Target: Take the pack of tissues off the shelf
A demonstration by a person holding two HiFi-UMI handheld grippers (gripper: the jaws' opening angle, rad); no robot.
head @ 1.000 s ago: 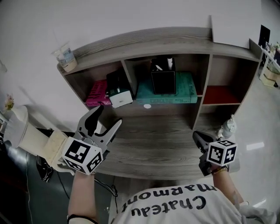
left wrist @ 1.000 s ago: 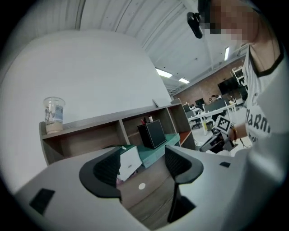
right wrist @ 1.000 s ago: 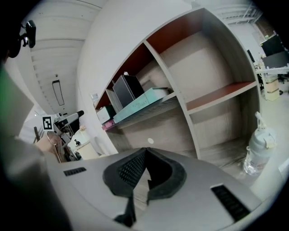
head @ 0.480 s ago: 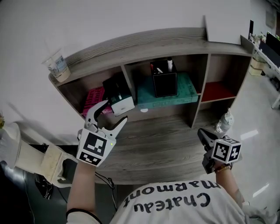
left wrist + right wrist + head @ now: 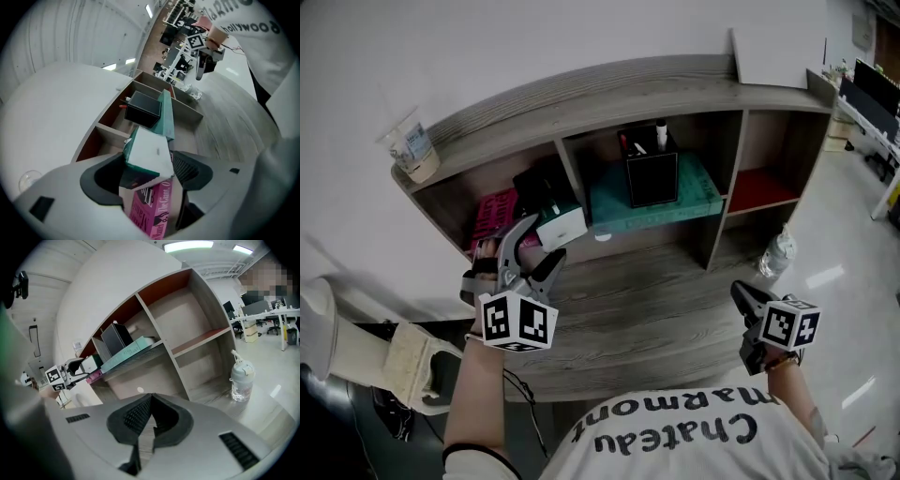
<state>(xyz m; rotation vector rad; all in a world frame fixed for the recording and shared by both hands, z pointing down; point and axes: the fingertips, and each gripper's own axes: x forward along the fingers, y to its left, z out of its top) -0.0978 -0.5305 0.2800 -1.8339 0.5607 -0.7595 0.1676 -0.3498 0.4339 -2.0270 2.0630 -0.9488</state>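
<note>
Head view and both gripper views of a desk carrying a wooden shelf with open compartments. The pack of tissues, white with a green side, is seen in the left compartment, where it is stacked on a pink book with its front end projecting past the shelf edge. The left gripper is held level at the mouth of that compartment. Its jaws have just been opening and are spread wide. In the left gripper view the pack is framed between them, with a gap on one side and no pad closed on it, so nothing is gripped. The right gripper is held low over the near right edge of the desk, well apart from the pack. Its jaws are brought together with nothing between them. A black pen holder is placed on a teal book in the middle compartment. A plastic cup is set on the left end of the shelf top, and a water bottle is placed on the desk beside the right end of the shelf.
</note>
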